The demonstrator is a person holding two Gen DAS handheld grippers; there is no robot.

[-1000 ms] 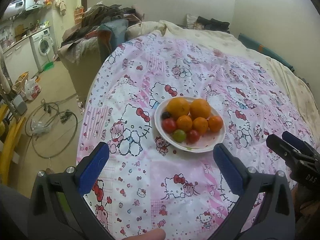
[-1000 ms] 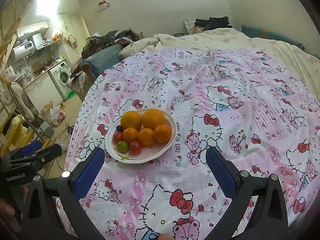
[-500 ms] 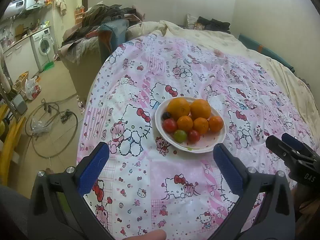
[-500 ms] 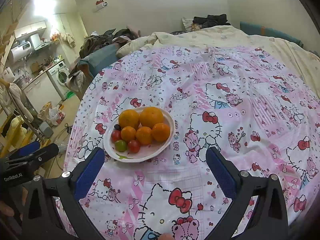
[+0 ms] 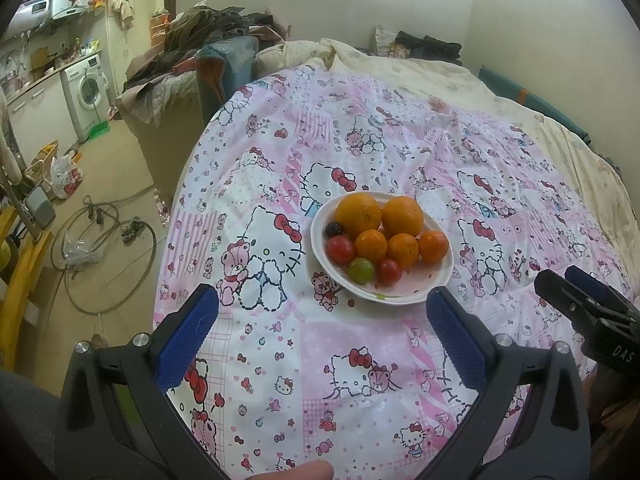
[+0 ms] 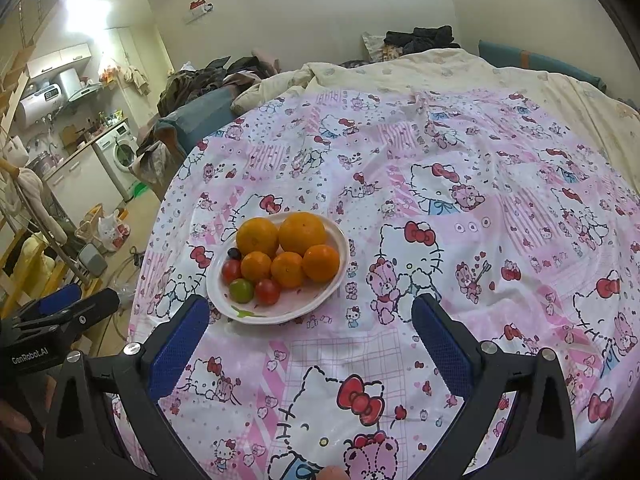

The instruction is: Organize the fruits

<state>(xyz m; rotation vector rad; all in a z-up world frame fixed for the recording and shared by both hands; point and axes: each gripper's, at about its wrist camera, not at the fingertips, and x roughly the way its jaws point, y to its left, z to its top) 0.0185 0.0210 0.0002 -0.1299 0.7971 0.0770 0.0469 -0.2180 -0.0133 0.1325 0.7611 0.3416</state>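
Note:
A white plate (image 5: 438, 280) (image 6: 324, 300) sits on the pink cartoon-print bedcover. It holds two big oranges (image 5: 358, 210) (image 6: 302, 232), three small mandarins (image 5: 402, 249) (image 6: 287, 269), two red cherry tomatoes (image 5: 340, 249) (image 6: 267, 291), a green tomato (image 5: 361, 270) (image 6: 241, 290) and a dark berry (image 5: 333, 229) (image 6: 234, 254). My left gripper (image 5: 322, 310) hovers open just short of the plate, nothing between its fingers. My right gripper (image 6: 310, 318) is open too, with the plate ahead of its left finger. Each gripper shows at the edge of the other's view.
The bedcover (image 5: 360, 360) spreads wide around the plate, with a cream quilt (image 6: 460, 68) behind. To the left the bed edge drops to a floor with a hose (image 5: 108, 248), bags and a washing machine (image 5: 86, 92). Clothes (image 5: 208, 40) are piled at the far left.
Both views have shifted only slightly; the right gripper has edged a little closer to the plate. The fruits have not moved.

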